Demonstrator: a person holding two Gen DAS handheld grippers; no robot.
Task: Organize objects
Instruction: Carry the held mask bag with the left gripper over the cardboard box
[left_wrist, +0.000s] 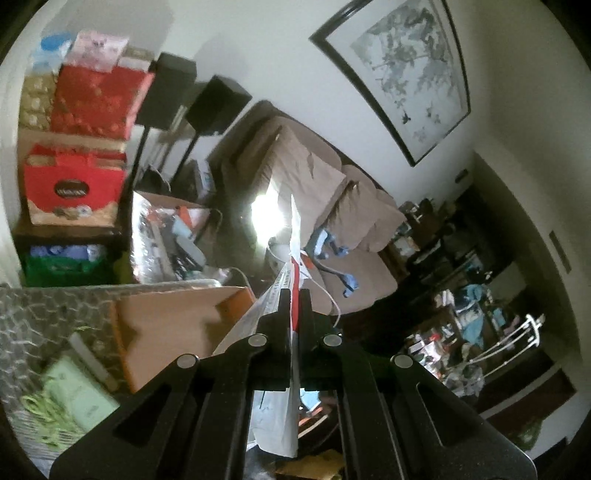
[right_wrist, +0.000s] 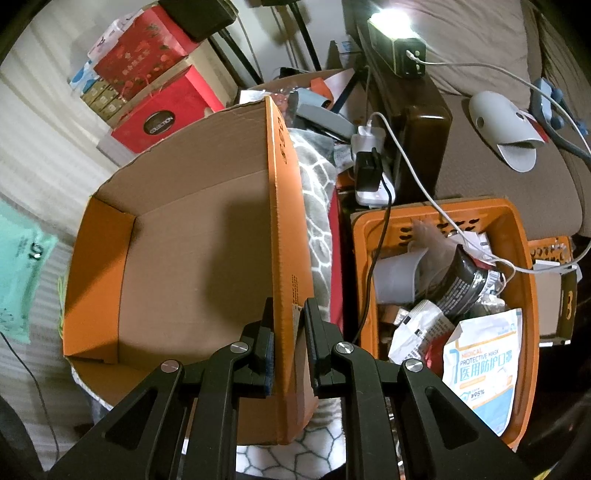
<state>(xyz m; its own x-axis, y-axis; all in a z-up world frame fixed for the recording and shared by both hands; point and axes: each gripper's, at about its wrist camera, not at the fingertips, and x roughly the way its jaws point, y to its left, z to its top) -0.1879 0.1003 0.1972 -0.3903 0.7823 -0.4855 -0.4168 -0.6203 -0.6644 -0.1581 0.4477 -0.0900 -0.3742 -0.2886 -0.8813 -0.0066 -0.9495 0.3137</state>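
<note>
Big orange cardboard box fills the right wrist view, open and empty inside, and the right gripper has its jaws straddling the near wall — the left pad sits against the inside face, the right finger just beside the outer face, so it reads as a steadying pinch on that wall, though whether both pads press firmly I can't quite tell. Just beside it, the orange plastic basket is heaped with packets, a face mask pack on top, white cables trailing across the rim. Over to the left gripper — jaws closed on a flat white packet with a red stripe, held edge-on and raised up in the air, the brown sofa well behind it and the box's corner showing low to its left. My read: mid-transfer, one packet lifted and headed for the box while the other hand holds the box still. Next it needs swinging left and down over the opening, then a release. The packet's print is unreadable edge-on, the view is motion-blurred, and the basket's lower contents are buried
</note>
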